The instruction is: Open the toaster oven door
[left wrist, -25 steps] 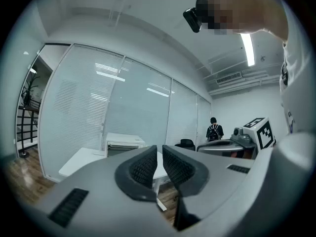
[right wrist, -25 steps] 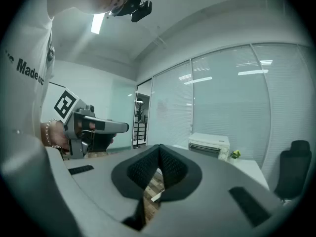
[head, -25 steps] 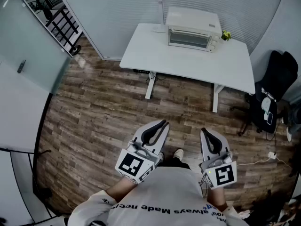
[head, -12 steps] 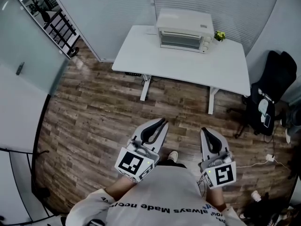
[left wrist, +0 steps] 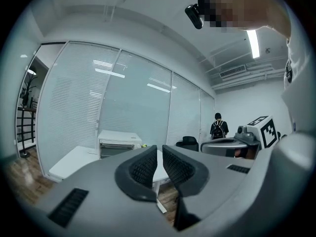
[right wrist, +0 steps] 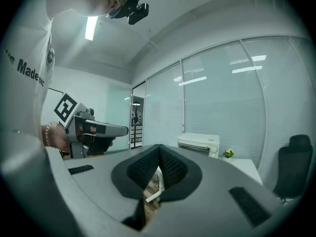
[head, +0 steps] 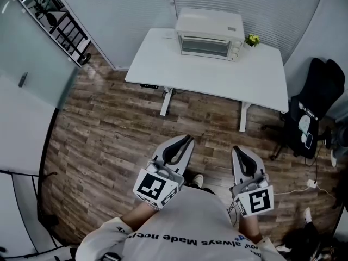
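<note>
The white toaster oven (head: 209,32) stands at the back of a white table (head: 217,78), its glass door closed. It also shows small and far off in the left gripper view (left wrist: 117,144) and the right gripper view (right wrist: 198,145). Both grippers are held in front of my body over the wooden floor, well short of the table. My left gripper (head: 182,143) (left wrist: 159,152) has a narrow gap between its pads and holds nothing. The pads of my right gripper (head: 241,154) (right wrist: 159,149) meet at the tips, with nothing in them.
A small green plant (head: 251,39) sits to the right of the oven. A black office chair with a bag (head: 318,107) stands right of the table, with a cable (head: 304,186) on the floor. A black rack (head: 60,20) stands far left. A person with a backpack (left wrist: 217,129) stands far off.
In the head view the table and oven have slid to the left as I walk. Both grippers keep the same place in front of my body.
</note>
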